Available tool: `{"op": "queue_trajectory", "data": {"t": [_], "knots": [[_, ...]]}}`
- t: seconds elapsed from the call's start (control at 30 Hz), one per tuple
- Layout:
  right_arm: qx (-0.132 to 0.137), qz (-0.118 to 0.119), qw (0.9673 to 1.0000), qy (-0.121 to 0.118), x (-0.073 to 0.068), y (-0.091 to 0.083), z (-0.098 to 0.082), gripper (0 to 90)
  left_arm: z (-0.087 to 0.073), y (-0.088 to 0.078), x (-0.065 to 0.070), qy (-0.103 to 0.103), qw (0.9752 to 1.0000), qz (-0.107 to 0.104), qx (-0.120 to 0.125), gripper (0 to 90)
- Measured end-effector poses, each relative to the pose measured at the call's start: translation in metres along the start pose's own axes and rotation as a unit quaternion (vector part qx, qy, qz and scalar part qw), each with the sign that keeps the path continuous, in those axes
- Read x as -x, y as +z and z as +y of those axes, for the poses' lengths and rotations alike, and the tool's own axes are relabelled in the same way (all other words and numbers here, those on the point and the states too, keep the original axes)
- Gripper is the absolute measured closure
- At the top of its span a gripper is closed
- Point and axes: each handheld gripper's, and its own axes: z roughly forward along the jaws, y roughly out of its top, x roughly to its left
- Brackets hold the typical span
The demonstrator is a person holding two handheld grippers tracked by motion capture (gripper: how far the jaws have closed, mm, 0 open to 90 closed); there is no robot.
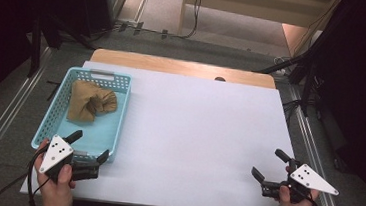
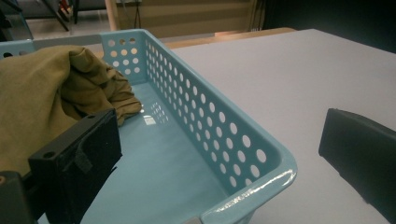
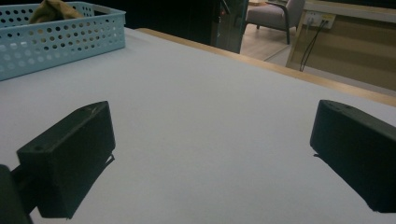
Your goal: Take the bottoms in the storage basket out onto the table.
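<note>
A light blue perforated basket [image 1: 122,85] stands at the left of the white table, and a crumpled tan cloth [image 1: 89,102] lies in its far half. My left gripper [image 1: 89,146] hovers open over the basket's near right corner, one jaw above the inside and one outside the wall. In the left gripper view the tan cloth [image 2: 42,93] bulks just beyond the left jaw, and the basket's wall [image 2: 219,130] runs between the jaws. My right gripper [image 1: 270,165] is open near the table's front right, with nothing between its jaws. The basket [image 3: 60,37] sits far off in the right gripper view.
The white sheet [image 1: 198,134] covers most of a wooden table whose far edge [image 1: 184,65] shows bare. Dark stands and cables ring the table on the floor. A chair [image 3: 275,14] stands in the background of the right gripper view.
</note>
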Motion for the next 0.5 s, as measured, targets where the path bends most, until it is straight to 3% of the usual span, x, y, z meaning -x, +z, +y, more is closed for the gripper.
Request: {"op": "queue_trajectory", "data": {"t": [0.5], "knots": [[-0.003,0.006,0.9999,-0.009,-0.007,-0.001,0.001,0.0,0.03,-0.005,0.002,-0.002,1.0,-0.002,0.0,0.0]]}}
